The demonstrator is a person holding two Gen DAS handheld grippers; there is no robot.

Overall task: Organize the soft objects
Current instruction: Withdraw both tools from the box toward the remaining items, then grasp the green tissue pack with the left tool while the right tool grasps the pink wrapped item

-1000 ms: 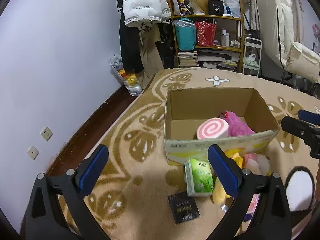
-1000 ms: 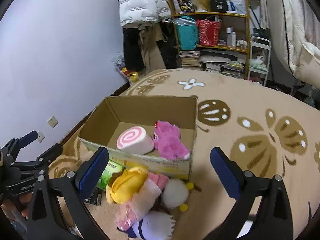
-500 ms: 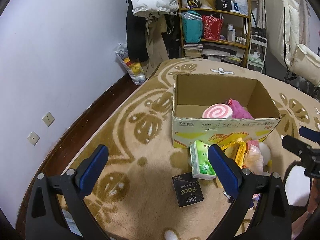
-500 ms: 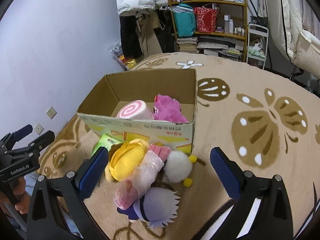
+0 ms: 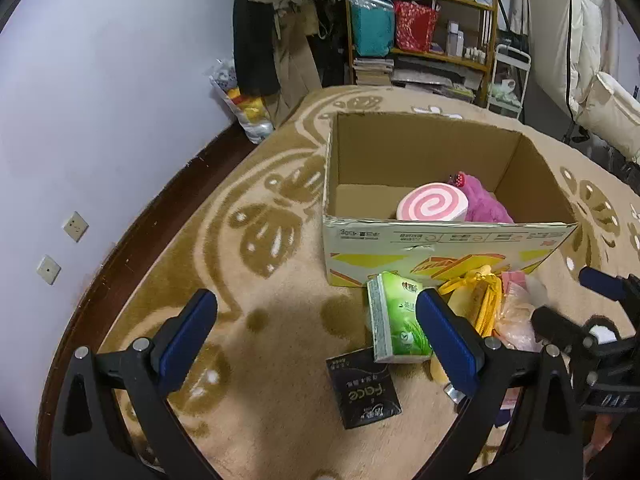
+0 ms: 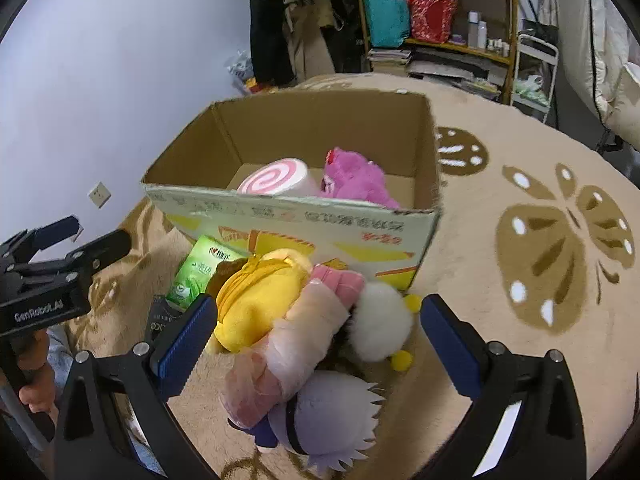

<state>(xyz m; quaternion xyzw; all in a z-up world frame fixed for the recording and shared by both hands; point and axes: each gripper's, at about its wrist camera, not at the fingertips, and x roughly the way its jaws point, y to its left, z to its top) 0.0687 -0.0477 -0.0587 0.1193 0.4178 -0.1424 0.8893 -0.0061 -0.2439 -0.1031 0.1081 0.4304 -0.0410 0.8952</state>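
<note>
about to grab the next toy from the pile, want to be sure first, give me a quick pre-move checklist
1. Right hand-held gripper open: ok, its pads straddle the pile.
2. Right hand-held gripper empty: ok.
3. Target between its pads: ok, the yellow plush toy and the plastic-wrapped pink plush lie there.
4. Room in the open cardboard box: ok, only the pink swirl roll cushion and magenta plush inside.
5. Left hand-held gripper out of the way: ok, open, off to the side.
6. Pile untangled: cannot tell.
</note>
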